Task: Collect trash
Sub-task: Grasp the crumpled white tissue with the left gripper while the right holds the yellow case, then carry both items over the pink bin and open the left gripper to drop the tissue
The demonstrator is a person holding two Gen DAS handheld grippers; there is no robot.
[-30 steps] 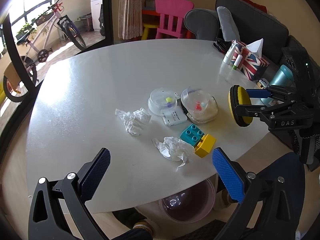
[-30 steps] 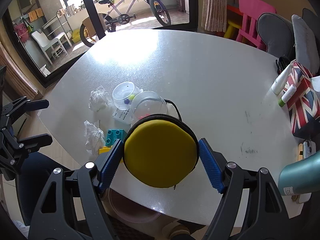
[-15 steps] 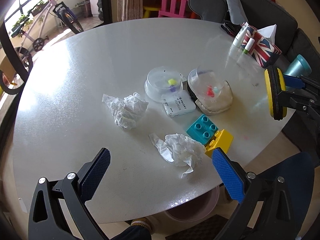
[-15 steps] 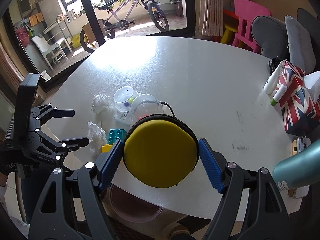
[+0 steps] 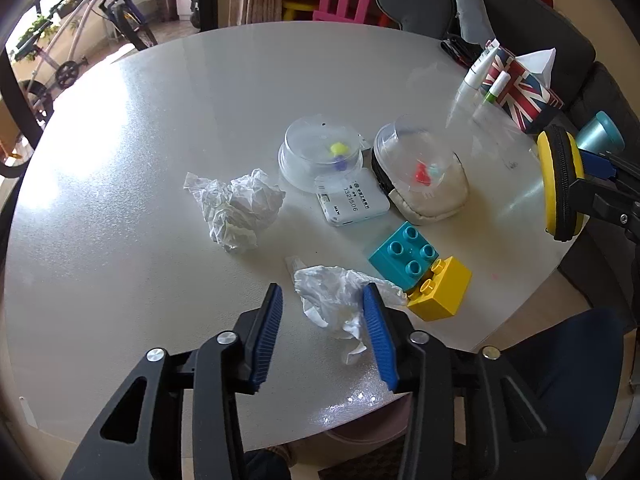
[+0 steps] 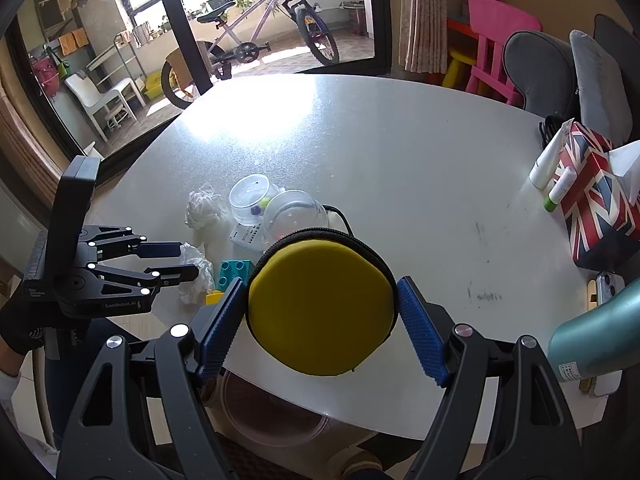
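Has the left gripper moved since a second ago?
Yes. The left gripper has come down toward the table onto the near crumpled tissue, which sat well ahead of it before; its jaws are closing around it.

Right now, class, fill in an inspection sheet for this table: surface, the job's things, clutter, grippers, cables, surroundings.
Surface: pale round table, glare patch, faint smudges near the flag-print tissue box.
Job's things: two crumpled tissues; near tissue by the table's edge, far tissue apart from it; pink bin below the edge.
Clutter: two clear domed containers, white card, teal block touching yellow block, tubes, teal bottle.
Grippers: left gripper closing, near tissue between its jaws; right gripper clamped on a yellow round case.
Cables: one black cord behind the case.
Surroundings: pink chair, grey seats, bicycle outside.
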